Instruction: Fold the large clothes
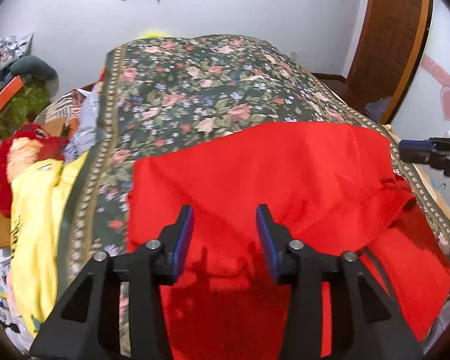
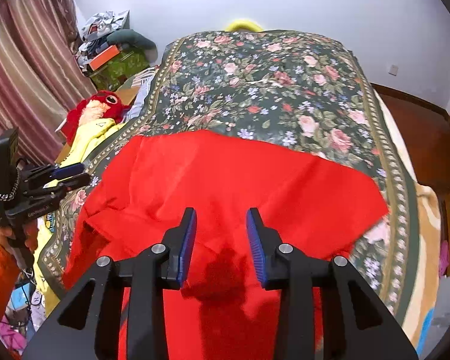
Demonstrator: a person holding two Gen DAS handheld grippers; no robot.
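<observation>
A large red garment (image 1: 270,180) lies spread on the near part of a bed covered with a dark floral blanket (image 1: 201,90). It also shows in the right wrist view (image 2: 231,177), on the same blanket (image 2: 270,90). My left gripper (image 1: 225,216) is open and empty above the garment's near part. My right gripper (image 2: 221,219) is open and empty above the garment's middle. The left gripper shows from the side at the left of the right wrist view (image 2: 72,174). The right gripper shows at the right edge of the left wrist view (image 1: 405,150).
A yellow garment (image 1: 36,210) and a red plush toy (image 1: 18,153) lie along the bed's left side. A cluttered pile (image 2: 111,48) sits by the striped curtain (image 2: 24,69). A wooden door (image 1: 390,39) stands at the far right. A white wall is behind the bed.
</observation>
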